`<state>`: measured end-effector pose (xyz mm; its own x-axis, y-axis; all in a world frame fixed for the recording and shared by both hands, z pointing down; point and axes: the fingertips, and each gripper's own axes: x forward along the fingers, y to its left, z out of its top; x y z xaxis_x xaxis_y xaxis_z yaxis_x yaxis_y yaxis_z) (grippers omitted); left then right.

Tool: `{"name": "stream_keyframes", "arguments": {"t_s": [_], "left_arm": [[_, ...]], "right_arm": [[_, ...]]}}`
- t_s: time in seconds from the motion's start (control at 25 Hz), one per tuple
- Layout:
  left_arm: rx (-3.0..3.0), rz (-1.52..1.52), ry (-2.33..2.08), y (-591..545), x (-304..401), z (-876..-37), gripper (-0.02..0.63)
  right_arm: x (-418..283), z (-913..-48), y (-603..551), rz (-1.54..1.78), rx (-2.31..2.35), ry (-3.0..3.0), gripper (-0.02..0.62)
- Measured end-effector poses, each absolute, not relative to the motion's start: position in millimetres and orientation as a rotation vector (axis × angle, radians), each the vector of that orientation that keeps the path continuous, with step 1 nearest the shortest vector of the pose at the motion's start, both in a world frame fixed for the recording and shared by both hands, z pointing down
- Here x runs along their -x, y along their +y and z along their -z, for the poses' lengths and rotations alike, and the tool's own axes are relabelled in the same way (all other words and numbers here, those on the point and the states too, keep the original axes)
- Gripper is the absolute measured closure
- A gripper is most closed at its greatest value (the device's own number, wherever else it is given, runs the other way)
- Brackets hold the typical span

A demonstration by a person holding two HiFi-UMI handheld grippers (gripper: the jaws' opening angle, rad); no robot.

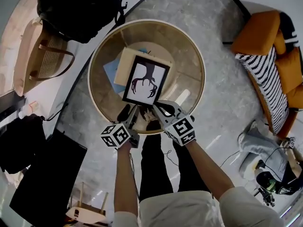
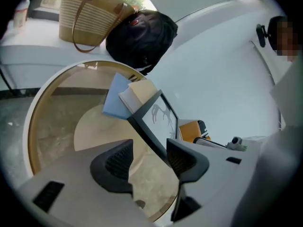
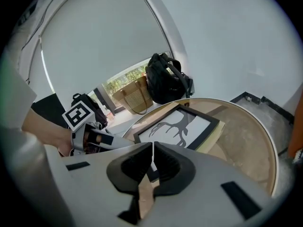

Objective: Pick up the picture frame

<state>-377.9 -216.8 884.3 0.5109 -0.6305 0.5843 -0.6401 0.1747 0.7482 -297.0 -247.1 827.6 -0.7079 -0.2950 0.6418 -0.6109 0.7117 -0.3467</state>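
The picture frame [image 1: 146, 81], black-edged with a dark antler print, lies on a cream book [image 1: 127, 60] and a blue book [image 1: 111, 70] on the round glass table [image 1: 90, 77]. My left gripper [image 1: 129, 113] is at the frame's near left corner. In the left gripper view it [image 2: 149, 155] is open, and the frame [image 2: 158, 115] runs its black edge in close to the right pad. My right gripper [image 1: 158, 109] sits at the frame's near right corner. In the right gripper view it [image 3: 152, 162] is shut with nothing in it, and the frame [image 3: 182, 126] is just beyond.
A black backpack [image 1: 80, 8] and a straw tote bag [image 1: 42, 56] sit on the white bench left of the table. An orange sofa with a striped cushion [image 1: 270, 56] stands at the right. A black case [image 1: 42, 178] and a wooden stool [image 1: 85, 207] are near left.
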Motion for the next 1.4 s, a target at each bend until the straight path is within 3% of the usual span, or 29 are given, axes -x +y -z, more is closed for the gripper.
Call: {"name": "stream_keyframes", "arguments": {"t_s": [0.12,0.8,1.4], "left_arm": [[-1.447,0.042,-1.122,-224,377,-897,0.375],[-1.362,0.157,-1.024,-273,354,-920,0.374],[-1.273,0.203,-1.044,-268,340,-904,0.428]], "right_arm": [[292,-836,-245,-0.789,-0.716,-2.336,0.56],[257,-851,-260,-0.783,-0.774,-2.275,0.56],[212,-842,-271,-0.769,-0.821,-2.263,0.56]]}}
